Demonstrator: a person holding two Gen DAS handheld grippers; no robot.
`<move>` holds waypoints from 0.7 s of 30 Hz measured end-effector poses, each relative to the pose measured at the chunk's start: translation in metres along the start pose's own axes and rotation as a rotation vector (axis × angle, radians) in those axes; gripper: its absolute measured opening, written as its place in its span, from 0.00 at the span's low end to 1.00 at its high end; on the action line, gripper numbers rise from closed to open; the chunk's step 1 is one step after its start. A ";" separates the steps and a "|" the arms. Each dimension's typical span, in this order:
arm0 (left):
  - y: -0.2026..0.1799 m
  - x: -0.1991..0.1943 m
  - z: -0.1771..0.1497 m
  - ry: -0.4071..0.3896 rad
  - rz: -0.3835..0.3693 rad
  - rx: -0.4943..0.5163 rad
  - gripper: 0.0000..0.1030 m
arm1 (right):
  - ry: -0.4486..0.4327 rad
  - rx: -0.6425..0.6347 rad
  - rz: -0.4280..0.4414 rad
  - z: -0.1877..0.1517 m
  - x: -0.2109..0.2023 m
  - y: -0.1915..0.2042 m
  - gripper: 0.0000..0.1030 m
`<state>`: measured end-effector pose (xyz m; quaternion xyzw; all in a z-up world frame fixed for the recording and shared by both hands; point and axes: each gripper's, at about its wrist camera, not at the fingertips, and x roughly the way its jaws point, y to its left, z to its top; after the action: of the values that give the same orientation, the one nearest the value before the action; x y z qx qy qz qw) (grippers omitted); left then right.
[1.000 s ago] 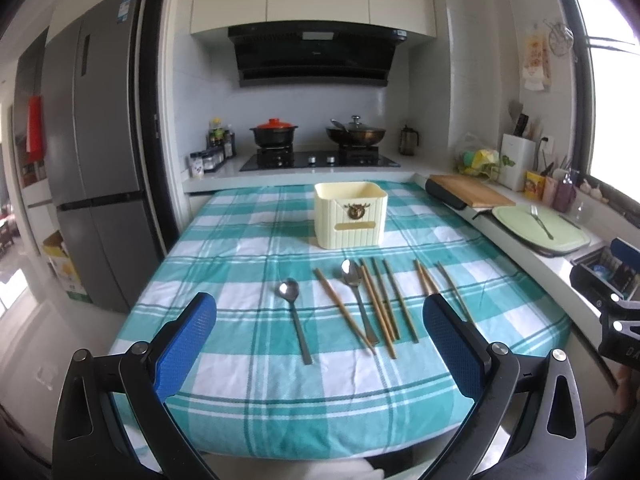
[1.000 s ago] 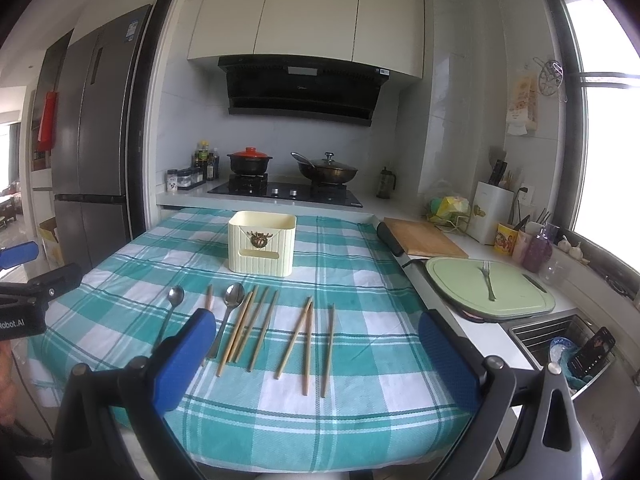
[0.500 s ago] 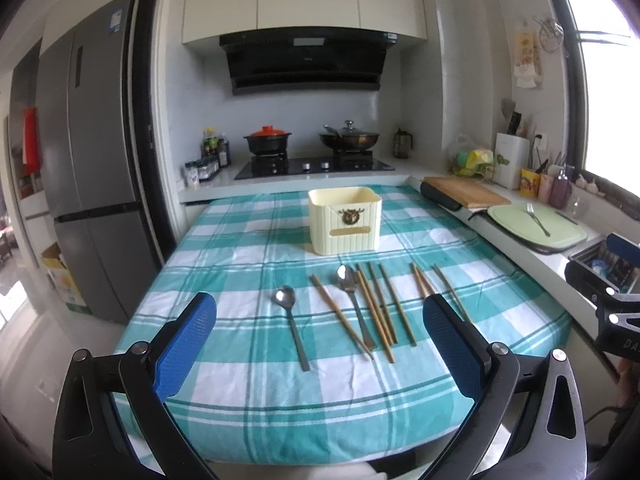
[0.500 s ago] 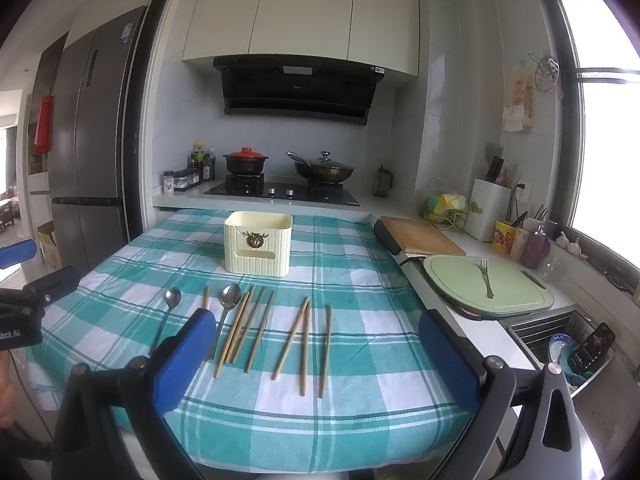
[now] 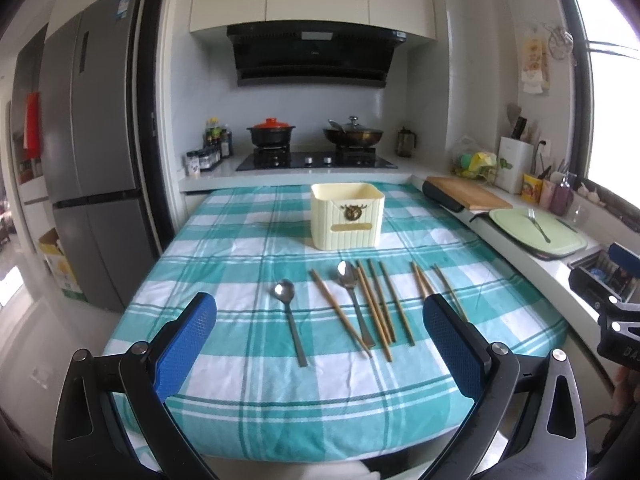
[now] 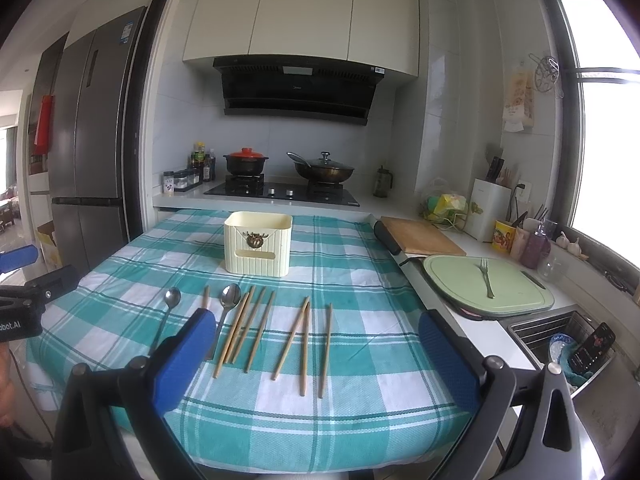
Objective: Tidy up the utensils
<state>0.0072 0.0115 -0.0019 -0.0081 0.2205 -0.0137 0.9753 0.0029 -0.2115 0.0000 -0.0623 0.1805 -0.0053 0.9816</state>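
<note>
A cream utensil holder (image 5: 346, 216) (image 6: 258, 243) stands on the teal checked tablecloth (image 5: 224, 264). In front of it lie two metal spoons (image 5: 289, 312) (image 5: 352, 292) and several wooden chopsticks (image 5: 380, 304) (image 6: 304, 340) in a loose row. My left gripper (image 5: 320, 344) is open and empty, held above the table's near edge. My right gripper (image 6: 316, 356) is open and empty, also at the near edge, further right. Each gripper shows at the edge of the other's view (image 5: 616, 312) (image 6: 24, 292).
A counter runs along the right with a wooden board (image 6: 420, 236), a green board with a fork (image 6: 486, 280) and a sink (image 6: 568, 344). A stove with two pots (image 5: 316, 136) is behind the table. A fridge (image 5: 92, 184) stands at the left.
Both views have tilted up slightly and the table sits a little lower in frame. Nothing on the table has moved. Both grippers stay open.
</note>
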 end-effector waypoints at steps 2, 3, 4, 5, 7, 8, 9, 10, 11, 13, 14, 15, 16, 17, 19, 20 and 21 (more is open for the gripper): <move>0.000 0.000 0.000 0.002 0.002 -0.003 1.00 | -0.001 0.000 -0.001 0.000 0.000 0.000 1.00; 0.001 0.000 0.000 0.002 0.005 -0.004 1.00 | 0.000 0.000 -0.001 0.000 0.000 0.000 1.00; 0.001 0.001 0.000 0.002 0.007 -0.006 1.00 | -0.001 0.001 0.000 0.000 0.000 -0.001 1.00; 0.001 0.001 0.000 0.002 0.009 -0.008 1.00 | -0.001 0.003 -0.001 0.000 0.000 -0.001 1.00; 0.002 0.001 0.000 0.002 0.013 -0.013 1.00 | -0.001 0.007 -0.005 0.000 -0.001 -0.004 1.00; 0.003 0.001 0.000 0.001 0.016 -0.017 1.00 | -0.001 0.010 -0.007 0.000 -0.001 -0.005 1.00; 0.003 0.001 0.000 0.002 0.017 -0.020 1.00 | -0.002 0.011 -0.008 0.000 -0.001 -0.005 1.00; 0.004 0.001 0.000 0.003 0.018 -0.023 1.00 | -0.003 0.012 -0.010 0.000 -0.001 -0.005 1.00; 0.005 0.002 0.000 0.005 0.021 -0.027 1.00 | -0.004 0.011 -0.010 0.000 -0.002 -0.005 1.00; 0.007 0.002 0.000 0.007 0.027 -0.034 1.00 | -0.010 0.013 -0.007 0.000 -0.003 -0.005 1.00; 0.008 0.002 -0.001 0.007 0.030 -0.038 1.00 | -0.011 0.014 -0.007 -0.001 -0.003 -0.005 1.00; 0.009 0.002 -0.001 0.008 0.032 -0.042 1.00 | -0.011 0.015 -0.008 0.000 -0.003 -0.007 1.00; 0.010 0.002 -0.001 0.009 0.034 -0.046 1.00 | -0.010 0.017 -0.012 0.000 -0.002 -0.007 1.00; 0.011 0.003 -0.001 0.011 0.036 -0.050 1.00 | -0.009 0.020 -0.014 0.000 -0.002 -0.008 1.00; 0.013 0.004 -0.001 0.017 0.038 -0.058 1.00 | -0.006 0.025 -0.021 0.001 -0.001 -0.009 1.00; 0.014 0.005 -0.001 0.020 0.039 -0.061 1.00 | -0.005 0.026 -0.024 0.001 0.000 -0.008 1.00; 0.014 0.006 -0.001 0.023 0.040 -0.063 1.00 | -0.005 0.028 -0.025 0.001 0.000 -0.008 1.00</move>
<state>0.0128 0.0254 -0.0062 -0.0344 0.2322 0.0125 0.9720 0.0032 -0.2198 0.0020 -0.0509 0.1770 -0.0202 0.9827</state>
